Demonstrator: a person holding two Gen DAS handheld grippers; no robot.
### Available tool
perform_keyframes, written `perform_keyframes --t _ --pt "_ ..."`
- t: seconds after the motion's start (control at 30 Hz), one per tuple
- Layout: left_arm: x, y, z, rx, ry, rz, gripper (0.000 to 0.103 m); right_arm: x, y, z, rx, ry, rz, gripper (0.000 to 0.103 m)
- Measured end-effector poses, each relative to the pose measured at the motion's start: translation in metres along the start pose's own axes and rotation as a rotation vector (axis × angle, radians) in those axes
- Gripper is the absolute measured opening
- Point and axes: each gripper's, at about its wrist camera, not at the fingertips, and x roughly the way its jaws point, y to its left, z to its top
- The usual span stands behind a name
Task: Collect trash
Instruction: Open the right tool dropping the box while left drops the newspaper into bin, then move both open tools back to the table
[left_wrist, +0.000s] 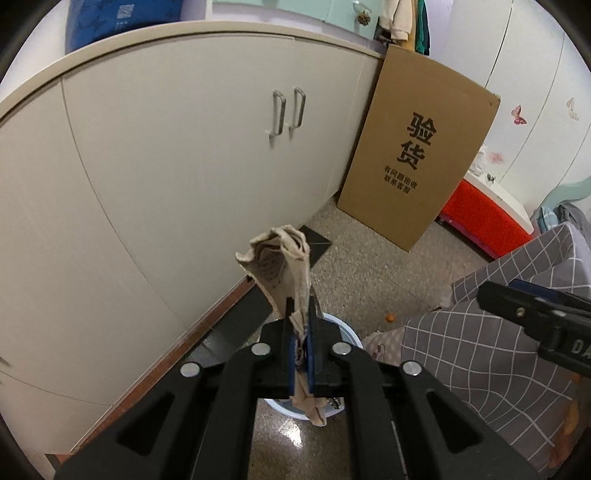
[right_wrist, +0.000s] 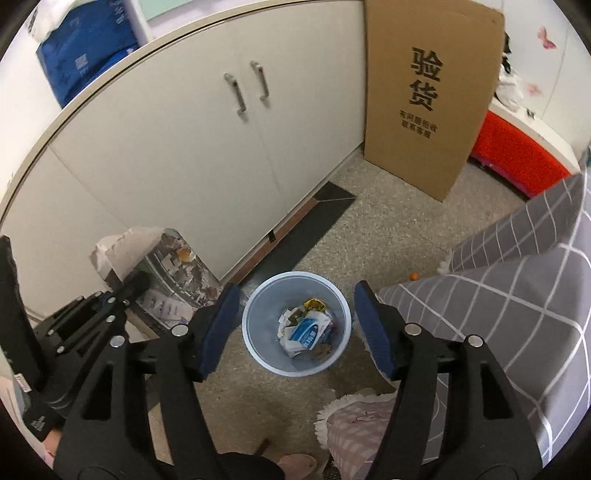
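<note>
My left gripper (left_wrist: 301, 314) is shut on a folded newspaper (left_wrist: 284, 258) that sticks up between its blue pads, above a pale blue trash bin whose rim (left_wrist: 352, 334) peeks out beneath it. In the right wrist view the same newspaper (right_wrist: 173, 280) and left gripper (right_wrist: 136, 284) show at the left, beside the bin (right_wrist: 258, 354), which holds crumpled wrappers (right_wrist: 306, 328). My right gripper (right_wrist: 291, 325) is open and empty, held above the bin with its fingers either side of it. The right gripper also shows at the right edge of the left wrist view (left_wrist: 532, 317).
White cabinet doors (right_wrist: 207, 147) stand behind the bin. A tall cardboard box (right_wrist: 428, 92) leans at the back right, with a red crate (right_wrist: 517, 162) beyond. A grey checked bedcover (right_wrist: 517, 295) is at the right, a small orange object (right_wrist: 414, 276) on the speckled floor.
</note>
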Motion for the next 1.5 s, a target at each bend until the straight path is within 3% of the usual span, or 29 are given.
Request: perform_keyframes --t 0.5,0.6,0.8,0.87,0.9,0.93,1.1,1.5 --pt "0.01 -0.035 0.009 0.05 0.028 -0.019 0.005 -0.008 -0.013 0.001 0.077 -0.047 0.002 0.068" --pt "0.009 -0.042 0.013 0.06 0.024 -0.025 0.005 -0.019 -0.016 0.002 0.087 -0.106 -0.047 0.069" --pt "0.007 -0.054 0.021 0.072 0.004 -0.028 0.009 -0.031 -0.023 0.004 0.122 -0.175 -0.059 0.072" --pt "0.008 -0.056 0.024 0.069 -0.003 -0.026 0.037 -0.032 -0.026 0.004 0.131 -0.174 -0.056 0.072" --pt "0.008 -0.056 0.024 0.069 -0.003 -0.022 0.071 -0.032 -0.027 0.004 0.136 -0.176 -0.056 0.073" --pt "0.008 -0.057 0.025 0.068 -0.009 -0.018 0.079 -0.031 -0.027 0.005 0.139 -0.174 -0.052 0.074" --pt "0.007 -0.057 0.023 0.071 -0.011 -0.006 0.079 -0.028 -0.027 0.004 0.133 -0.152 -0.054 0.074" --pt "-0.014 -0.031 0.028 -0.04 -0.011 0.049 0.078 -0.027 -0.025 0.005 0.134 -0.134 -0.034 0.074"
